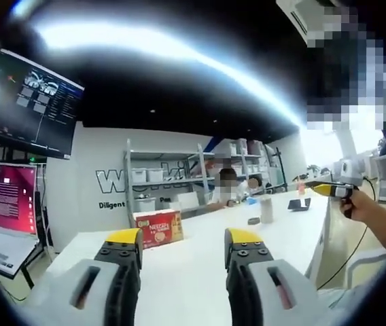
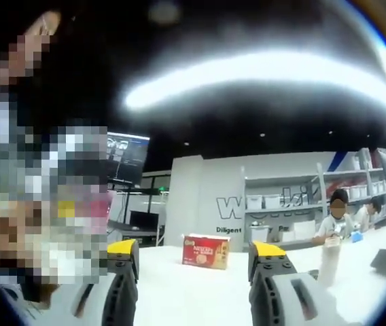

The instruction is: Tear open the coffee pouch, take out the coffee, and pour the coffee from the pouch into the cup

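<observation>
A red coffee box (image 1: 158,227) stands on the white table (image 1: 200,265), just beyond my left gripper (image 1: 184,246), whose yellow-tipped jaws are open with nothing between them. A tall white cup (image 1: 266,209) stands farther back to the right. In the right gripper view the same red box (image 2: 205,251) sits ahead, between the open jaws of my right gripper (image 2: 194,261), which holds nothing. The white cup (image 2: 327,261) is to its right. The right gripper (image 1: 332,190) also appears at the right of the left gripper view, raised in a person's hand (image 1: 366,207).
Monitors (image 1: 16,197) stand at the table's left end. A dark flat object (image 1: 298,204) and a small dark item (image 1: 253,221) lie near the cup. Shelves (image 2: 281,204) and seated people (image 2: 336,221) are behind the table. A cable (image 1: 346,255) hangs off the right edge.
</observation>
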{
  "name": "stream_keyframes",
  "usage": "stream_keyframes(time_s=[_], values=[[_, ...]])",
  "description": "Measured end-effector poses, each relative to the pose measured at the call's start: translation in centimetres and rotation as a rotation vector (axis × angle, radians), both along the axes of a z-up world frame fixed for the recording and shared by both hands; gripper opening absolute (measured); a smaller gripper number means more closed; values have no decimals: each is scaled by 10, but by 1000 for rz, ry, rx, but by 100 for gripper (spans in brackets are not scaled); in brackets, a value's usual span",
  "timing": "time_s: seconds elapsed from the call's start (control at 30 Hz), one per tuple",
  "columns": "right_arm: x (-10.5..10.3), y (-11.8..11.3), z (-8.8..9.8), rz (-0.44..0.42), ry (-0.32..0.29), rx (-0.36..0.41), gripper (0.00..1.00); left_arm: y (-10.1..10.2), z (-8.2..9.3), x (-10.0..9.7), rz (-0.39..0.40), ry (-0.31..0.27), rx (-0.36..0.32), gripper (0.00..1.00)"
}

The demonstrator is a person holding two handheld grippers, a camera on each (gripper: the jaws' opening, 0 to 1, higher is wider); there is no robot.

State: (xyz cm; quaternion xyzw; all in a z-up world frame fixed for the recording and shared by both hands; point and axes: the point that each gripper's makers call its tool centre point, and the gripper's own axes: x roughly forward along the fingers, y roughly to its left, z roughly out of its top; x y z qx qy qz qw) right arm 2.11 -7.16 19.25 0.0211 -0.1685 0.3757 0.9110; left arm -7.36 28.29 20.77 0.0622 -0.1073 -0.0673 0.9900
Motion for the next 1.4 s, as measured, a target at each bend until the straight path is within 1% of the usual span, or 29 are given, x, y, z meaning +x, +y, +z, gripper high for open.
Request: stream_keyframes(time_s=[0.1,0.2,0.37,0.53,0.7,0.83,1.0,1.1,1.2,1.33,1.4], values=[[4,3,-6,5,14,0,65,7,3,8,4,-4,3,51],[5,12,-9,32,26,8,65,12,7,12,10,-11,4,51],[4,19,-12,43,12,-27,65,16,18,16,18,-36,9,51],[4,14,-14,34,12,-18,65,11,26,19,11,-55,15,50],[11,9,-20,20,26,-20,65,7,33,22,7,-64,14,50],[14,2,-15,0,19,-15,65,6,37,22,4,-77,16,50],[11,2,-10,-4,6,-8,65,3,28,27,-7,-62,11,50],[5,9,-14,3,13,-12,65,0,23,32,-20,-54,6,50],[-1,15,-18,12,18,-24,65,-7,16,34,-39,-50,6,50],[1,16,-23,13,33,-31,65,-16,5,40,-64,-27,12,50],[4,18,-25,11,37,-39,65,-18,2,40,-66,-12,27,51]])
